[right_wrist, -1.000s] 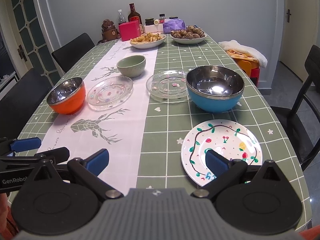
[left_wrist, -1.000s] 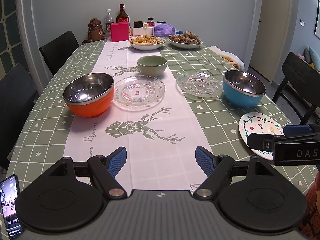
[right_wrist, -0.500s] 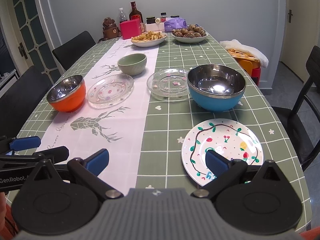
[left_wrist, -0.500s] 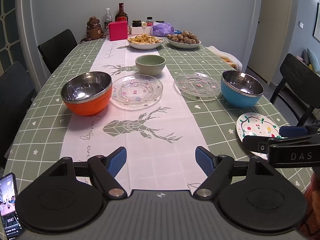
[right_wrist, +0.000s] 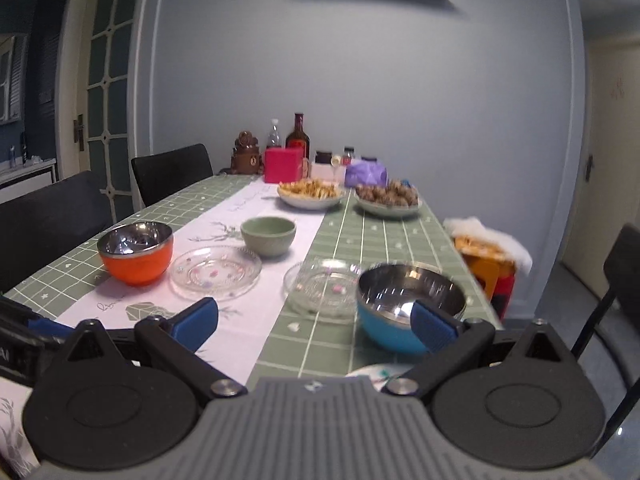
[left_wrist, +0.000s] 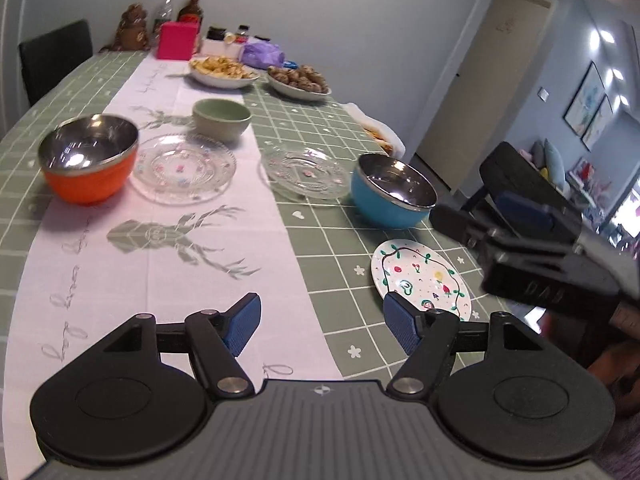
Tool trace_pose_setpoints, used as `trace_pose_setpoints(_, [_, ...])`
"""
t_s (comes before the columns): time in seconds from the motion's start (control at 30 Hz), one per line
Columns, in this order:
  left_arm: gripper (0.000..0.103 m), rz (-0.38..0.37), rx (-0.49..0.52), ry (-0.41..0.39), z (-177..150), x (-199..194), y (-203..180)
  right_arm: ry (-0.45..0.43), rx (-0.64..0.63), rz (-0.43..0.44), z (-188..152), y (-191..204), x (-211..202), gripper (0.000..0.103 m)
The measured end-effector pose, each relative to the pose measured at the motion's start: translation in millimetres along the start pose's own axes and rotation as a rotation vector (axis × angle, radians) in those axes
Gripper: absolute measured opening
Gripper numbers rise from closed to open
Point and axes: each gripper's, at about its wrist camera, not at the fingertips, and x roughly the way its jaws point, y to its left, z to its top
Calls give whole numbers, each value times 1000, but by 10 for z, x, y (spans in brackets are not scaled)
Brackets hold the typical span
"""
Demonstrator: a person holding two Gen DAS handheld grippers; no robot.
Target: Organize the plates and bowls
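Observation:
On the table stand an orange steel bowl [left_wrist: 90, 164], a pale green bowl [left_wrist: 222, 118], two clear glass plates [left_wrist: 184, 168] [left_wrist: 306, 172], a blue steel bowl [left_wrist: 392, 190] and a painted white plate [left_wrist: 420, 278]. My left gripper [left_wrist: 322, 326] hovers over the near table edge, its jaws closing with nothing between them. The right gripper [right_wrist: 314, 322] is open and empty, raised and aimed across the table, with the blue bowl [right_wrist: 400, 306] just past its right finger. In the left wrist view the right gripper [left_wrist: 500, 220] hangs above the painted plate.
Two dishes of food [right_wrist: 312, 194] [right_wrist: 386, 200], bottles, a pink box [right_wrist: 282, 164] and a purple bag crowd the far end. Black chairs [right_wrist: 172, 172] line the left side; another chair [right_wrist: 624, 272] and an orange stool under white cloth [right_wrist: 486, 256] stand to the right.
The right gripper tilted up, so the painted plate dropped nearly out of its view. The left gripper swung right toward that plate and its jaws narrowed slightly.

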Motion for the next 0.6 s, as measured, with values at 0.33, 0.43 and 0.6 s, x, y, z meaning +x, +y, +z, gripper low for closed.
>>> trace_pose_setpoints(0.33, [73, 95, 95, -59, 368, 253, -404, 189, -142, -20, 133, -621, 374, 100])
trace_pose_setpoints(0.43, [72, 109, 82, -19, 414, 473, -458, 328, -13, -27, 35, -878, 614, 95])
trace_pose_setpoints(0.6, [62, 144, 49, 143, 343, 935, -493, 537, 208, -25, -196, -1158, 858, 83])
